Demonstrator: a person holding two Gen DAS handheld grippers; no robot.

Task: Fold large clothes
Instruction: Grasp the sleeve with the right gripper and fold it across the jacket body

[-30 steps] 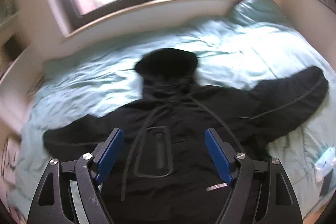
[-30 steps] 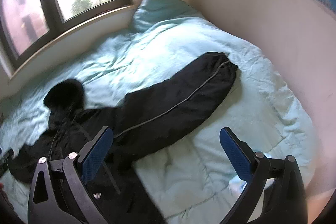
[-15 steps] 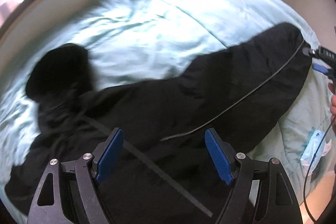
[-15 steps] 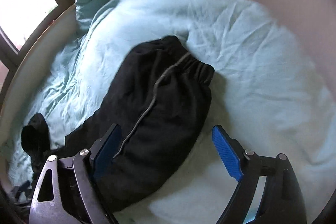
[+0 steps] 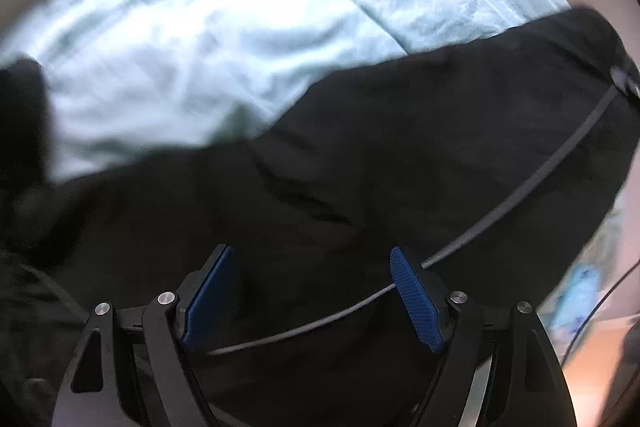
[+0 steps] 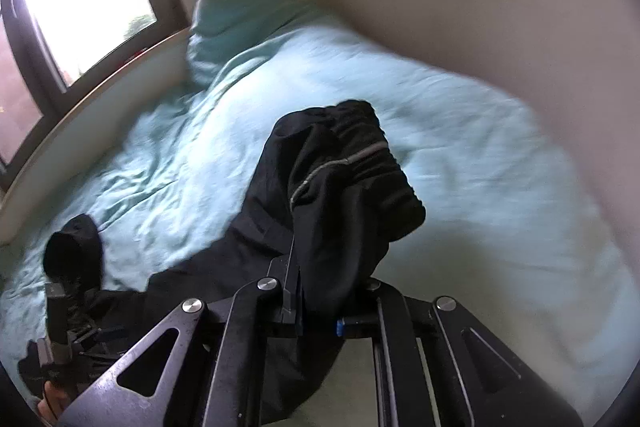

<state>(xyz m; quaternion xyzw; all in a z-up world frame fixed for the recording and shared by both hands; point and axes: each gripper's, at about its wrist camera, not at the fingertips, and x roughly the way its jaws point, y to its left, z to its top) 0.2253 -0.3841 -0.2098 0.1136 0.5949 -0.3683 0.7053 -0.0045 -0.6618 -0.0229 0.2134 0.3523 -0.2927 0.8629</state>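
- Covering the bed, pale green duvet: working surface; keep it flat under the fold
- Black jacket: spread across duvet, hood toward window; sleeve bunched and lifted at cuff; carry it inward over the body, piping straight
- Right gripper: clamped on sleeve near cuff; hold firm
- Left gripper: jaws wide, empty, low over sleeve's upper part; pin there as hinge
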